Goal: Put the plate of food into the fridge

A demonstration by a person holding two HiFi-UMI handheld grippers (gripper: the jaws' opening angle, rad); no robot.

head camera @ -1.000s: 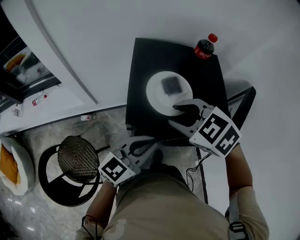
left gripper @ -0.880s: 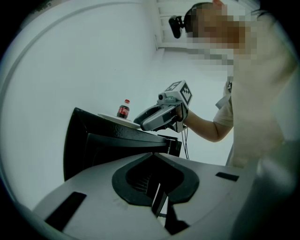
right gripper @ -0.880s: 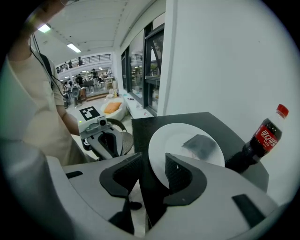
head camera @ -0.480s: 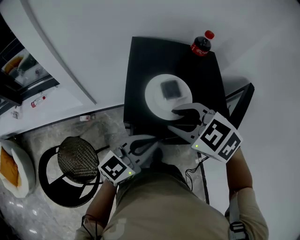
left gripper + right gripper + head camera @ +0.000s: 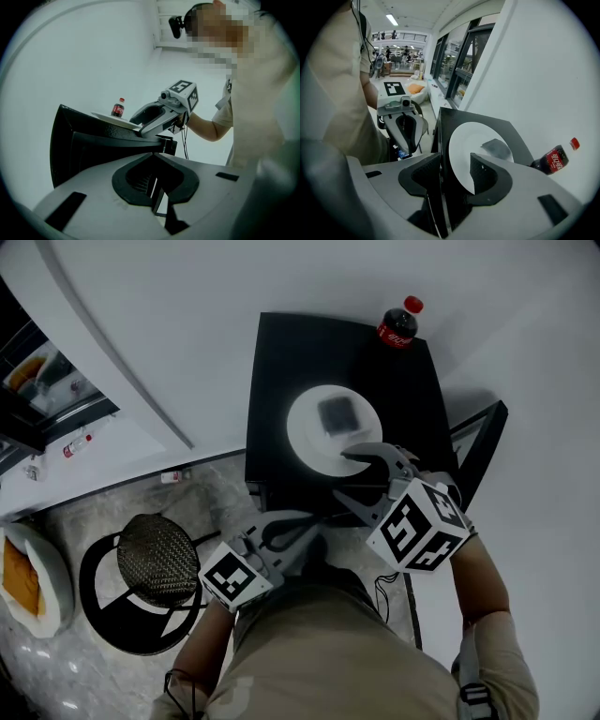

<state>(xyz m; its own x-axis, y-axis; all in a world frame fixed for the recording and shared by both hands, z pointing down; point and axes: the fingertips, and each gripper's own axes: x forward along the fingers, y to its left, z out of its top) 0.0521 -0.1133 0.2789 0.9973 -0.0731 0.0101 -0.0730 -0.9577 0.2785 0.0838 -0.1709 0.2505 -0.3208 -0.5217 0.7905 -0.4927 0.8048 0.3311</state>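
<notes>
A white plate (image 5: 314, 432) with a dark square of food (image 5: 337, 413) lies on the black table (image 5: 281, 362). My right gripper (image 5: 349, 474) is at the plate's near rim, rolled onto its side. Its jaws stand apart, with the rim between them and not pinched. In the right gripper view the plate (image 5: 464, 140) and food (image 5: 497, 149) show past those jaws (image 5: 457, 178). My left gripper (image 5: 305, 523) is shut and empty, held level just below the table's near edge. The left gripper view shows it (image 5: 157, 197) facing the table's side (image 5: 84, 150).
A cola bottle (image 5: 397, 326) stands at the table's far right corner. On the floor to the left is a round black stool (image 5: 155, 557), with an orange-lined cushion (image 5: 23, 582) beyond it. A dark open compartment (image 5: 37, 371) with items inside is at the upper left.
The right gripper has rolled about its own axis, so its marker cube shows another face, and it stays at the plate's rim. The left gripper has not moved.
</notes>
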